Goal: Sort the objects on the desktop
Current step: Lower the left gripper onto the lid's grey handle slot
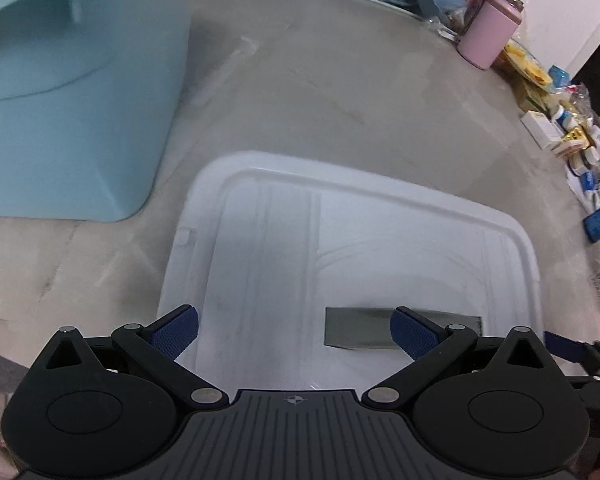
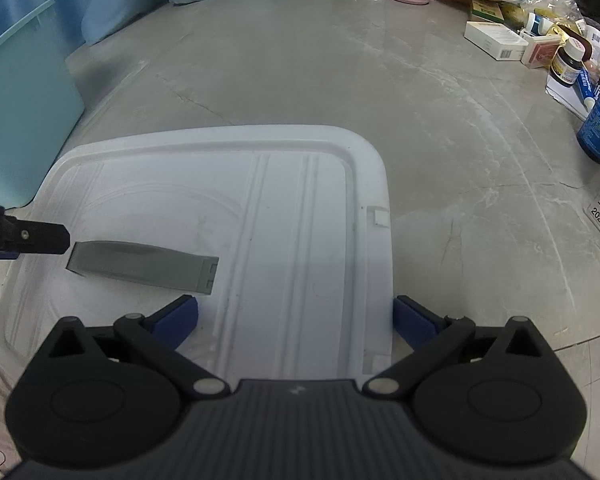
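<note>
Both claws hang spread wide and hold nothing, the left gripper and right gripper over a white lid on the grey table; a flat grey strip lies on the lid; a blue bin stands beside it.

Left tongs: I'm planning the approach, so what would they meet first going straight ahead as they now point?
Probably the white lid. The open left tongs hover low above it, with the flat grey piece lying just right of their midline, so it may brush the right finger. Depth is unclear in the fisheye.
</note>
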`<state>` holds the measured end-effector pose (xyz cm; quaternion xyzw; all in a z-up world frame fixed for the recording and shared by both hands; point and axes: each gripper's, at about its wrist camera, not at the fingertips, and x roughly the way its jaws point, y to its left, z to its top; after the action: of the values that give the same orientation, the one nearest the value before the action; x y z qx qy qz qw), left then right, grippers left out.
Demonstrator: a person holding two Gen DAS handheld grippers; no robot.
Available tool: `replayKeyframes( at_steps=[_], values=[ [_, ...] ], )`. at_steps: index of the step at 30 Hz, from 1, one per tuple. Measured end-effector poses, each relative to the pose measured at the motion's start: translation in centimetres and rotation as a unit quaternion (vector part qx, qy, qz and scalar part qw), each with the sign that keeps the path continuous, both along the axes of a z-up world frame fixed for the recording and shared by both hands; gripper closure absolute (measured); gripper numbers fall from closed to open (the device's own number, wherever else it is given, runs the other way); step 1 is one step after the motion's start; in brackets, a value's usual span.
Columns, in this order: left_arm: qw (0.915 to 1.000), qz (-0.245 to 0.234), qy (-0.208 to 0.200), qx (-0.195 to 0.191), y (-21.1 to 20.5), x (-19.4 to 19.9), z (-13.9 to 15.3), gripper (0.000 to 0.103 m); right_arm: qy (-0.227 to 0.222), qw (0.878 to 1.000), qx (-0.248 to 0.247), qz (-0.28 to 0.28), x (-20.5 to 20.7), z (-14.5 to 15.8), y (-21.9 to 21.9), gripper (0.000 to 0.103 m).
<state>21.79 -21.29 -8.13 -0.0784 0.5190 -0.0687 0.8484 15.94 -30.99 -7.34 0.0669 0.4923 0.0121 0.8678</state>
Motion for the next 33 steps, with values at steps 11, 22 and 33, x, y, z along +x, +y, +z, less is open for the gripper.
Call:
replayKeyframes(
  at_steps=[11, 22, 33],
  values=[
    [0.9974, -0.03, -0.003, 0.065, 0.7, 0.6, 1.5, 0.0, 0.005, 1.0, 0.0, -0.001, 0.1, -0.1, 0.7, 0.0],
    [0.997, -0.025, 0.045, 0.057, 2.3, 1.9, -1.1, 0.0, 0.007, 1.0, -0.001, -0.001, 0.2, 0.0, 0.9, 0.0],
    [0.997, -0.008, 0.051, 0.057, 2.1, -0.5, -1.4, 0.0, 0.013, 1.0, -0.001, 0.01, -1.1, 0.1, 1.1, 0.0]
  ],
)
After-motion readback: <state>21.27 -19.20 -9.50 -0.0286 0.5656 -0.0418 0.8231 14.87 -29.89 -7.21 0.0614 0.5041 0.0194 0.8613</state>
